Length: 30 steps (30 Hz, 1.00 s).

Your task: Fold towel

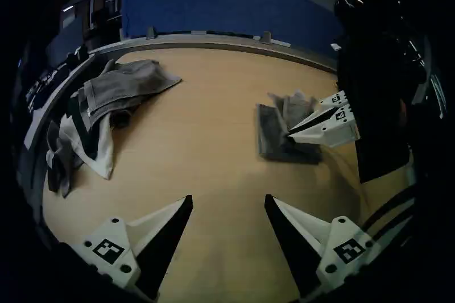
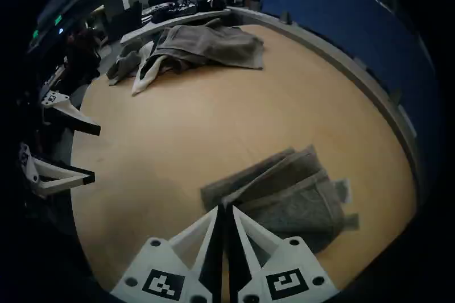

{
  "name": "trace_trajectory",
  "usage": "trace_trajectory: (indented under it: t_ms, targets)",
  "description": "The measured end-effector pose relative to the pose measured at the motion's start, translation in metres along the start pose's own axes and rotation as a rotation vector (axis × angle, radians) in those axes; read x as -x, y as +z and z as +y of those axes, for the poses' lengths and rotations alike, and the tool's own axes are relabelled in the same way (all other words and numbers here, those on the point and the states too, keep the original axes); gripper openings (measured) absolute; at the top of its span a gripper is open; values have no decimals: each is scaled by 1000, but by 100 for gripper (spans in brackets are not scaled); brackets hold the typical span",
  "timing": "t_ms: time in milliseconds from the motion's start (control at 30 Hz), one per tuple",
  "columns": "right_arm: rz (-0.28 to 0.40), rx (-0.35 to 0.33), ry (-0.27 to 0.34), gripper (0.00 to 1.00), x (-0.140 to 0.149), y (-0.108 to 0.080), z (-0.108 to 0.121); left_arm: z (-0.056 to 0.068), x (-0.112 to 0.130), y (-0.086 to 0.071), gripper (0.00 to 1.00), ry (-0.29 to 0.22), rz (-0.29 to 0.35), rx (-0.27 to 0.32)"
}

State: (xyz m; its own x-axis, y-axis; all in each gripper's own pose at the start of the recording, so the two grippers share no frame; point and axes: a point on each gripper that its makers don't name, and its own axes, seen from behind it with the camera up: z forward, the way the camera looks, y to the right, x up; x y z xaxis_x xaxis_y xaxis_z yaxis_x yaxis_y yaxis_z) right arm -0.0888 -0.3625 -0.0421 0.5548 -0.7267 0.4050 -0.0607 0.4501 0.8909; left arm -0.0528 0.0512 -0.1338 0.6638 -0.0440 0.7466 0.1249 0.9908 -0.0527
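A small folded grey towel [image 1: 278,141] [image 2: 290,200] lies on the wooden table [image 1: 216,110] [image 2: 227,115]. My right gripper [image 2: 224,209] [image 1: 291,135] is shut, its fingertips meeting on the towel's near edge where the layers come together. My left gripper [image 1: 228,198] stands open over bare table, well short of the towel, with nothing between its fingers. That open left gripper [image 2: 95,154] also appears in the right gripper view at the far left table edge.
A heap of grey and white towels [image 1: 108,104] [image 2: 199,47] lies at the far side of the table. A blue partition [image 1: 227,7] [image 2: 352,24] runs along the table's back edge. A person in dark clothes [image 1: 375,87] stands behind the right gripper.
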Motion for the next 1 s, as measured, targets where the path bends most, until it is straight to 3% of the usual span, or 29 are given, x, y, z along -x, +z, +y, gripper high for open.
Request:
trace_trajectory:
  t_ms: [167, 500, 700, 833, 1000]
  targets:
    - [-41, -29, 10, 3, 15, 20, -8, -1, 3, 2, 94, -7, -3, 1]
    - [-29, -32, 26, 3, 17, 18, -8, 3, 1, 3, 94, -7, -2, 6]
    - [-10, -28, 34, 10, 15, 14, -8, 5, 0, 2, 94, -3, -2, 4]
    - [11, -25, 35, 34, 12, 6, -7, 4, 1, 2, 94, -6, -2, 1]
    - [42, -15, 41, 55, 9, -7, -2, 2, 2, 2, 94, -10, -3, -2]
